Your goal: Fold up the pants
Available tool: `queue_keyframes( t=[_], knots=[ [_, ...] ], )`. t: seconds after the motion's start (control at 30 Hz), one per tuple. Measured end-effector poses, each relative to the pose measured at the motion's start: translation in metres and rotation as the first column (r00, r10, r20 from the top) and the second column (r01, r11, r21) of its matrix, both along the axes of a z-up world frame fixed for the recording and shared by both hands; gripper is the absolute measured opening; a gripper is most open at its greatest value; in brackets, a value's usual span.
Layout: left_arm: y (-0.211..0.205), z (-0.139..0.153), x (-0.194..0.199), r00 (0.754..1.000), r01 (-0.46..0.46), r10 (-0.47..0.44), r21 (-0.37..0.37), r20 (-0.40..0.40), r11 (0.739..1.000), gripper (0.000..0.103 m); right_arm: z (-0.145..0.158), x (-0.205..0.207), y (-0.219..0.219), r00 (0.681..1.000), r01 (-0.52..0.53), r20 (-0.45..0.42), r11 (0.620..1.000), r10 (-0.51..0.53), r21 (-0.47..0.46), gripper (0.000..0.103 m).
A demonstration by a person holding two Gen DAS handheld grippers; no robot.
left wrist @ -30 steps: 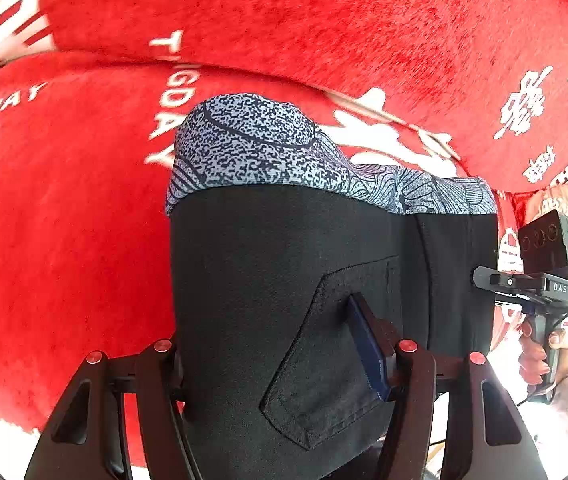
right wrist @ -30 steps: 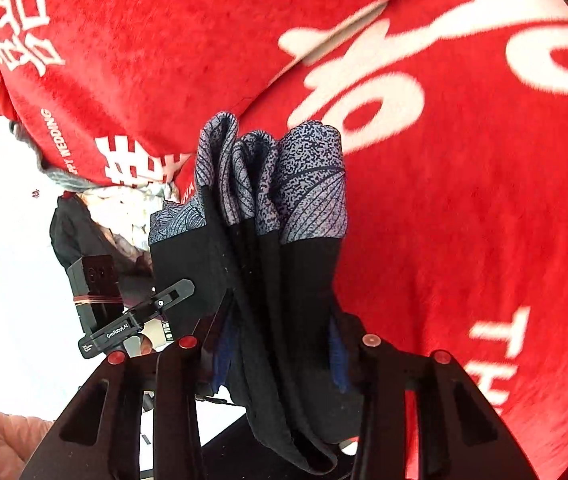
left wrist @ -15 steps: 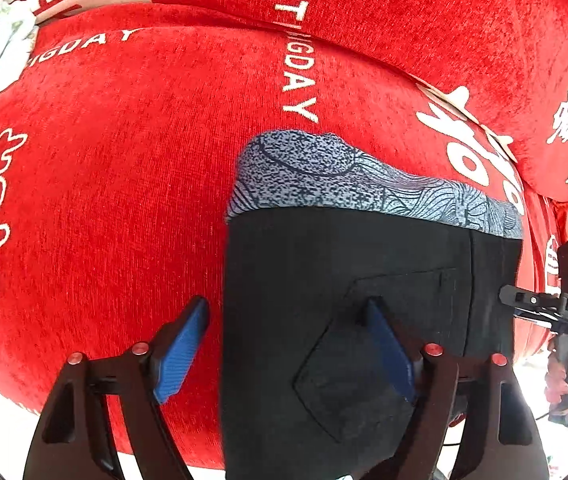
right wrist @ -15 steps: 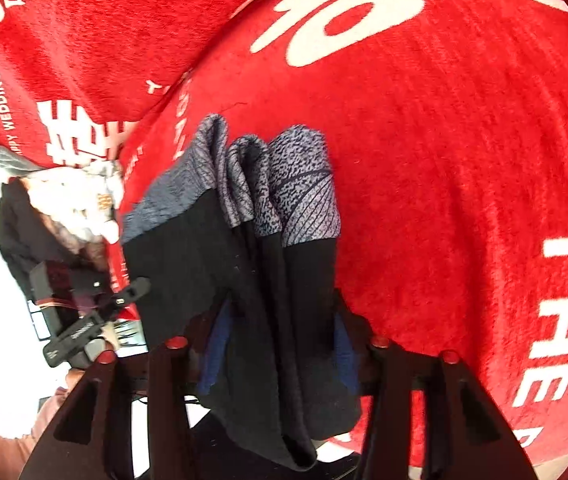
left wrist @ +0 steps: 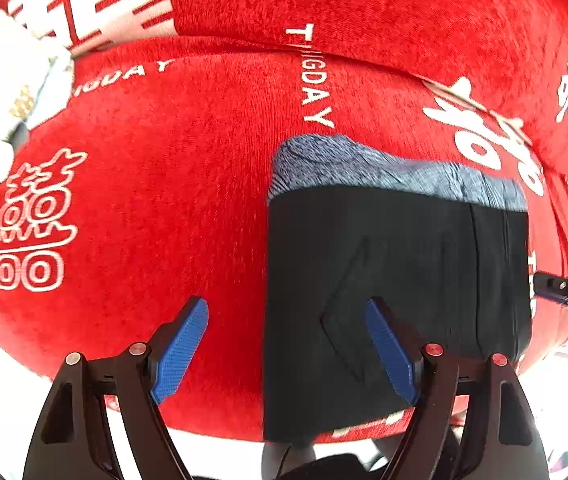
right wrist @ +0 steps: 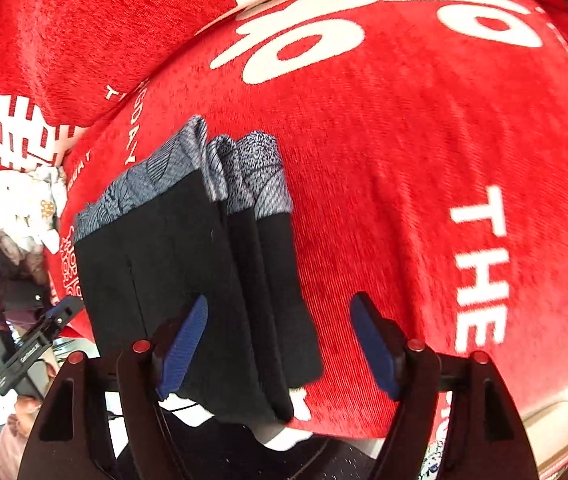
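Now the folded black pants with a blue-grey patterned waistband (left wrist: 396,264) lie on the red plush cover with white lettering (left wrist: 155,208). Left claw (left wrist: 288,348) stands wide, its right blue pad over the pants' edge, its left pad over bare cover. Right claw (right wrist: 279,344) is opening, with the stack's layered edge between its pads and neither pressing. A white floral cloth (right wrist: 23,200) sits near the cover's edge, well apart.

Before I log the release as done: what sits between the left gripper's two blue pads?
In the left wrist view, only bare red cover shows between the left gripper pads; the folded pants lie mostly behind its right pad.
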State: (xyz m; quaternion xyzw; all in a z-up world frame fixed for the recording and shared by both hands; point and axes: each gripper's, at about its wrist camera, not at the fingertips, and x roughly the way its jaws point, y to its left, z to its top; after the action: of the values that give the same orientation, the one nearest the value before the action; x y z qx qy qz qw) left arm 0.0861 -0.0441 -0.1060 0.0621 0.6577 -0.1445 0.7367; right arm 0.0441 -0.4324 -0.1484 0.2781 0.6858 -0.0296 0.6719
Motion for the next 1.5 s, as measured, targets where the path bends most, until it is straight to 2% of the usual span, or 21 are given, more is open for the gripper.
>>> queue_keyframes(
  t=[0.1,0.2,0.27,0.3,0.43,0.6,0.87,1.13,1.5],
  knots=[
    [-0.007,0.009,-0.013,1.0,0.009,-0.009,0.075,-0.001,0.997,0.082,0.017,-0.007,0.009,1.0,-0.017,0.002,0.998,0.017,-0.059,0.079],
    [-0.012,0.019,-0.024,1.0,0.013,-0.012,0.093,-0.007,0.996,0.082,0.036,-0.011,0.024,0.999,-0.041,0.008,0.993,0.042,-0.107,0.083],
    [-0.015,0.025,-0.029,1.0,0.015,-0.014,0.091,-0.016,0.996,0.093,0.049,-0.013,0.035,0.998,-0.056,0.015,0.989,0.058,-0.134,0.085],
    [-0.017,0.028,-0.031,1.0,0.015,-0.014,0.093,-0.017,0.996,0.103,0.055,-0.014,0.041,0.997,-0.064,0.022,0.987,0.067,-0.145,0.087],
    [-0.024,0.041,-0.038,0.999,0.023,-0.02,0.106,-0.027,0.994,0.103,0.077,-0.016,0.061,0.994,-0.083,0.051,0.98,0.094,-0.18,0.103],
    [-0.027,0.057,-0.043,0.999,0.021,-0.017,0.128,-0.035,0.992,0.103,0.095,-0.014,0.082,0.992,-0.099,0.053,0.973,0.112,-0.206,0.103],
    [-0.032,0.079,-0.049,0.999,0.043,-0.044,0.158,0.004,0.987,0.103,0.122,-0.011,0.109,0.981,-0.151,0.068,0.934,0.183,-0.325,0.103],
    [-0.036,0.092,-0.046,0.998,0.052,-0.056,0.149,0.022,0.987,0.103,0.132,-0.009,0.109,0.985,-0.125,0.071,0.934,0.157,-0.336,0.103],
    [-0.042,0.101,-0.043,0.997,0.062,-0.068,0.162,0.033,0.985,0.103,0.142,-0.005,0.115,0.983,-0.145,0.051,0.92,0.175,-0.365,0.103]
  ],
)
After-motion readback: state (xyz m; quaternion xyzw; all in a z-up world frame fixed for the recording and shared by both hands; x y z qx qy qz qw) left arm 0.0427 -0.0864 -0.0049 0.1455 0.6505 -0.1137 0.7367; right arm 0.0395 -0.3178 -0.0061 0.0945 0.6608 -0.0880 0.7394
